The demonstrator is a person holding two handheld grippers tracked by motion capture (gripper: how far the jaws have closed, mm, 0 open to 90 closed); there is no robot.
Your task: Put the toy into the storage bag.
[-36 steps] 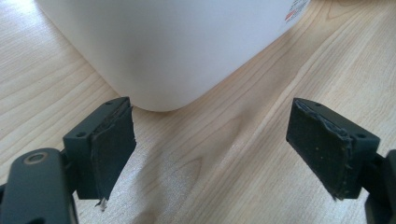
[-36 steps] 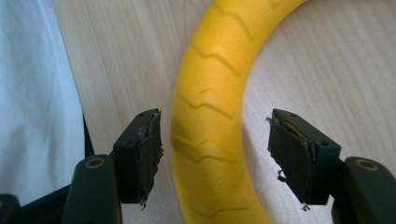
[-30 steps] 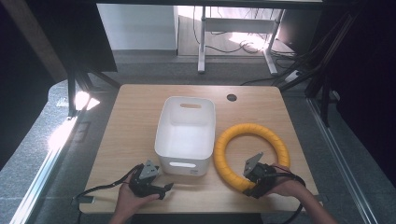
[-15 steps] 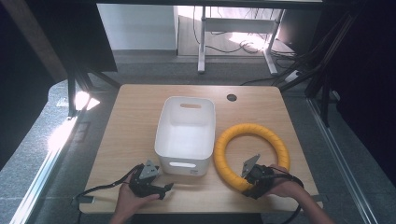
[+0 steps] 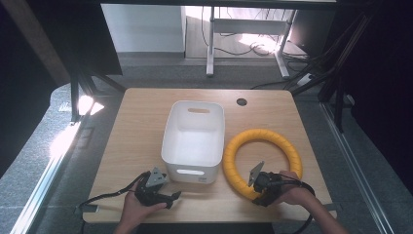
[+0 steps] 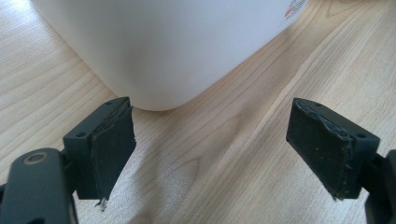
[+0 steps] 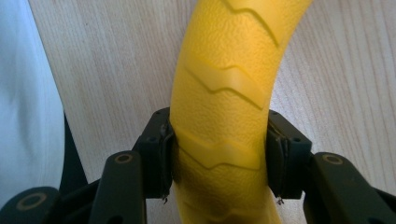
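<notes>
Light wood bench (image 5: 141, 122) sitting on a grey floor, with desk legs and a tangle of cables in the background. Middle of the bench has a white bin (image 5: 194, 141), and right beside it on the right lies a big yellow ring (image 5: 260, 161), flat on the wood, its left edge just about at the bin's side.

Right gripper (image 5: 260, 187) is at the near part of the ring, and its fingers (image 7: 159, 154) have just been closing. In the right gripper view they're now clamped on the ring's ribbed tube, one pad on each side, pressing in.

Left gripper (image 5: 168, 195) sits low at the front left, just off the bin's near corner. Its fingers (image 6: 112, 144) are spread wide apart with nothing between them, just bare wood, and the bin's rounded corner is right ahead.
</notes>
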